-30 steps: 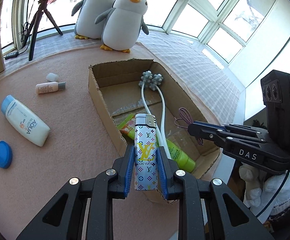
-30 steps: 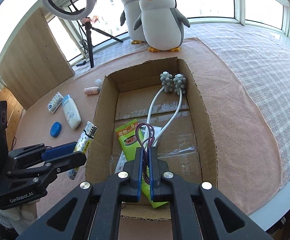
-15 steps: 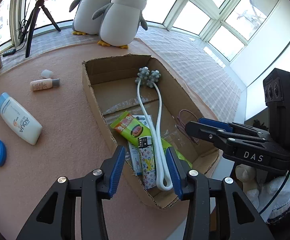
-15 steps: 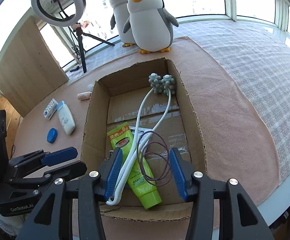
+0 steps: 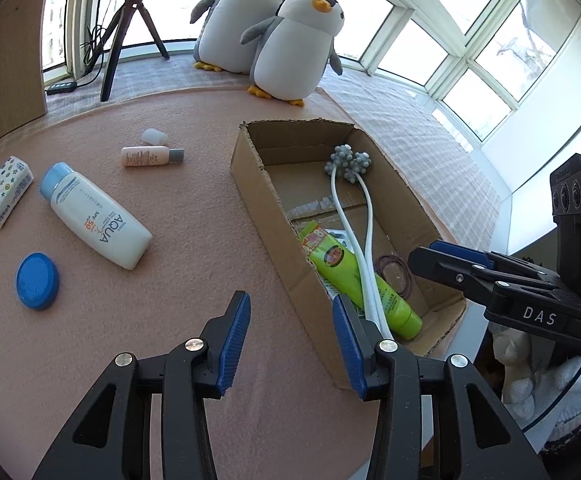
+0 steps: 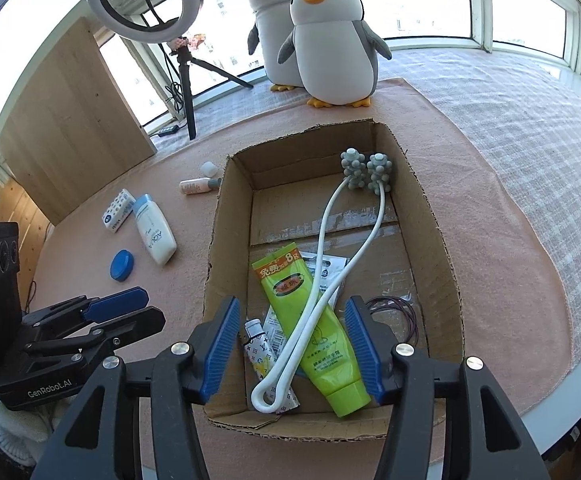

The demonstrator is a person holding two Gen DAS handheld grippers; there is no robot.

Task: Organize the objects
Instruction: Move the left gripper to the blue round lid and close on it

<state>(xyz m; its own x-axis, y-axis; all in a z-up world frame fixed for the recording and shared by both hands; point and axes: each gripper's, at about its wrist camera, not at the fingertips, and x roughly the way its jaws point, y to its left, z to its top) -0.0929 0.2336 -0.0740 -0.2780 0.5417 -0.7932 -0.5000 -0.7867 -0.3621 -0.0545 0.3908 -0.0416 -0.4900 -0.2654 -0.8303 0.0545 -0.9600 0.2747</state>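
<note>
The cardboard box (image 6: 430, 216) sits on the pink mat (image 5: 162, 280), and most of the things are already in it: a green tube (image 6: 310, 320) lying along the floor, a white two-armed massager (image 6: 330, 248) with grey knobbly heads at the far end crossing over it, a patterned lighter (image 6: 256, 344) at the near left corner, and thin purple hair ties (image 6: 400, 312) near the right wall. Left of the box on the mat lie a white AQUA bottle (image 5: 98, 224), a blue round lid (image 5: 37, 281), a small pink bottle (image 5: 150, 156) with a white cap (image 5: 153, 136) just beyond it, and a patterned tissue pack (image 5: 4, 191). The left gripper (image 5: 290, 334) hangs over the mat at the box's near left wall, jaws spread wide and empty. The right gripper (image 6: 292, 342) hovers above the near end of the box, likewise wide apart with nothing between. Two plush penguins (image 6: 330, 48) stand at the far edge.
</note>
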